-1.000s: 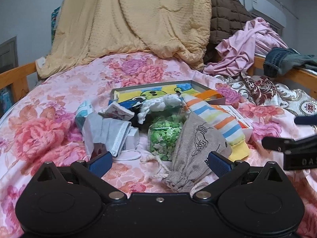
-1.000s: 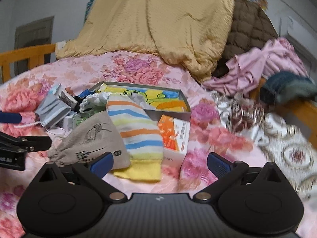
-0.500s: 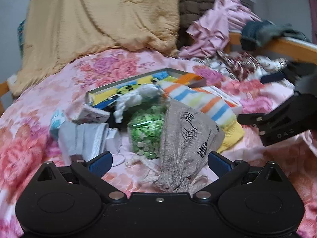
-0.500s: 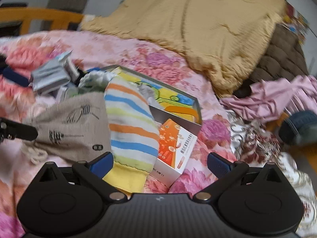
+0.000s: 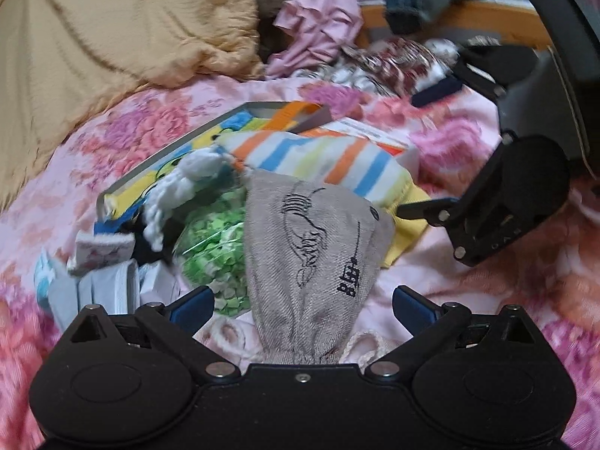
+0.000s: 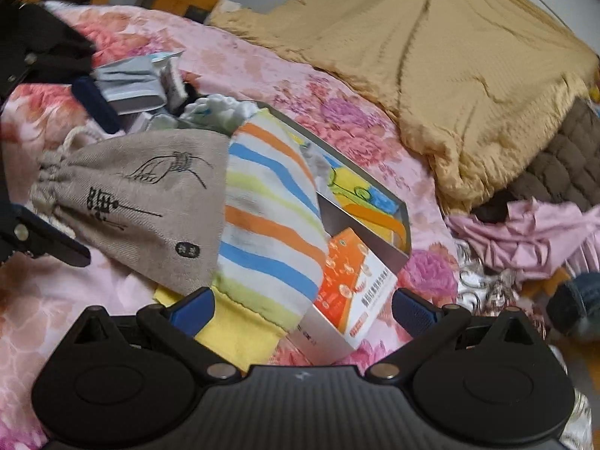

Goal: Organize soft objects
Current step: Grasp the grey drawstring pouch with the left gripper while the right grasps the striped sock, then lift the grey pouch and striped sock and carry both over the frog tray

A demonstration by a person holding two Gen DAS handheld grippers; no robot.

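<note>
Both grippers have closed in on the pile since a second ago: the left gripper, jaws wide, now straddles the grey drawstring pouch on the floral bedspread, the right gripper, jaws wide, the striped sock, suggesting pickups are imminent.

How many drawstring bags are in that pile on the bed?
1. The grey drawstring pouch lies between the left gripper's open fingers, overlapping the striped cloth beside it. Others could be buried under the pile.
</note>
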